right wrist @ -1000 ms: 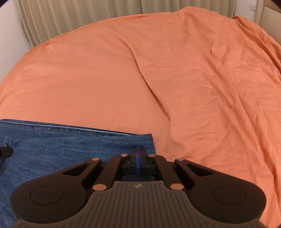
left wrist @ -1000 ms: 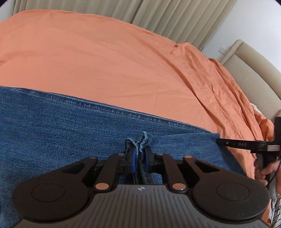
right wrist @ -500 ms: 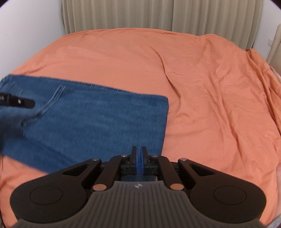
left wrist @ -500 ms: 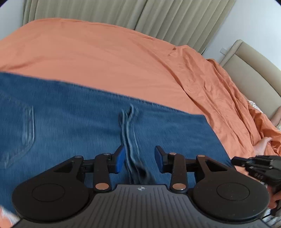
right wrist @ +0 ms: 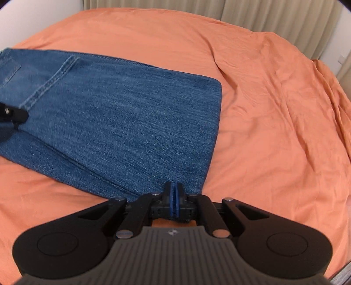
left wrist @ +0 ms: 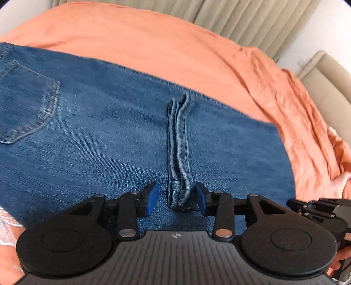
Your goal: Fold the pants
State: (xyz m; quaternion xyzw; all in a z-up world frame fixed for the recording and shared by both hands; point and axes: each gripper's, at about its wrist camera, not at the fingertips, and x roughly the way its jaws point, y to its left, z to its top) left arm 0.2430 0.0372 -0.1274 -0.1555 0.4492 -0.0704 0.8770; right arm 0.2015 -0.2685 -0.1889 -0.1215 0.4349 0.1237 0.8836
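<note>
Blue denim pants (left wrist: pixel 109 131) lie folded flat on the orange bed sheet (left wrist: pixel 175 50). A bunched hem ridge (left wrist: pixel 178 149) runs up the middle, and a back pocket (left wrist: pixel 28 105) shows at the left. My left gripper (left wrist: pixel 176 198) is open, its blue pads either side of the ridge's near end, holding nothing. In the right wrist view the pants (right wrist: pixel 120 122) lie left of centre with a straight folded edge on the right. My right gripper (right wrist: pixel 174 197) is shut on the near edge of the pants. The left gripper's tip (right wrist: pixel 13 114) shows at the left edge.
The orange sheet (right wrist: pixel 274 109) covers the whole bed, wrinkled toward the right. Beige curtains (right wrist: pixel 241 13) hang behind. A beige headboard (left wrist: pixel 329 87) stands at the right. The right gripper (left wrist: pixel 324 210) and a hand show at the lower right of the left wrist view.
My left gripper opened and let go of the bunched denim, which now lies flat. Both grippers pulled back and up from the pants. The right gripper stays shut on the edge.
</note>
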